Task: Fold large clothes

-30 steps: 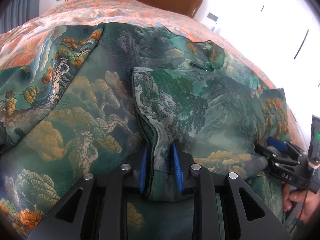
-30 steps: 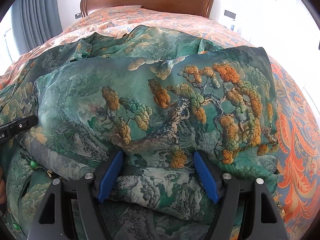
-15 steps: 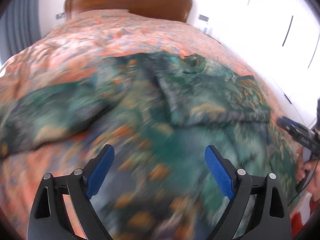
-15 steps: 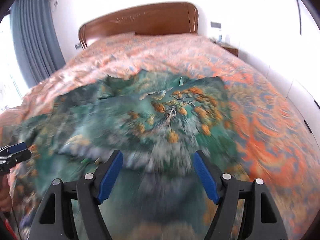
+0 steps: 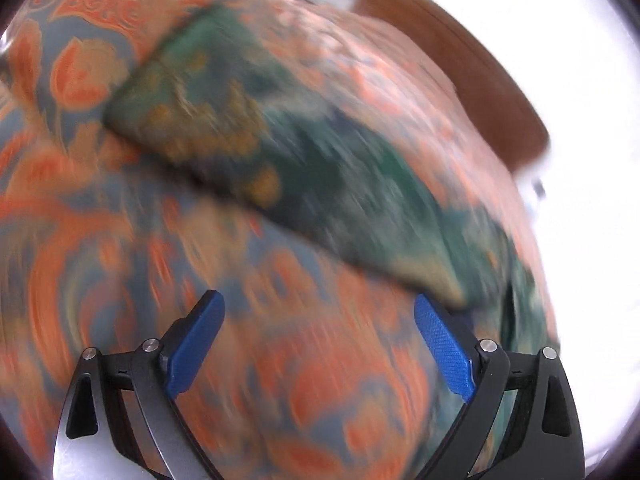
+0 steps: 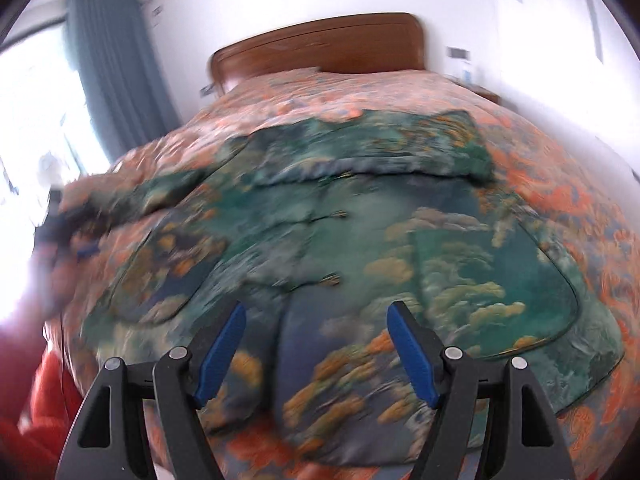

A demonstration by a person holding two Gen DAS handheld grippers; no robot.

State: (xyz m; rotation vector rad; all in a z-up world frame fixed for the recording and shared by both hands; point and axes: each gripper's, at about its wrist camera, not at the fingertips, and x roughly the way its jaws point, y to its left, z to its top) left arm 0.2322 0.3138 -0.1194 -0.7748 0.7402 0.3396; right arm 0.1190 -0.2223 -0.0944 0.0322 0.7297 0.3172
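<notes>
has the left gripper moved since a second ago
Yes. The left gripper, then shut on the garment, is now open over bare bedspread; the headboard has swung to the upper right.

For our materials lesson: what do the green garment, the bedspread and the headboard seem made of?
Green landscape-print garment: thin woven cloth, possibly silky; it drapes and creases softly, though blur hides any sheen. Orange-patterned bedspread: printed fabric, seemingly padded. Headboard: brown wood, smooth, likely varnished.
</notes>
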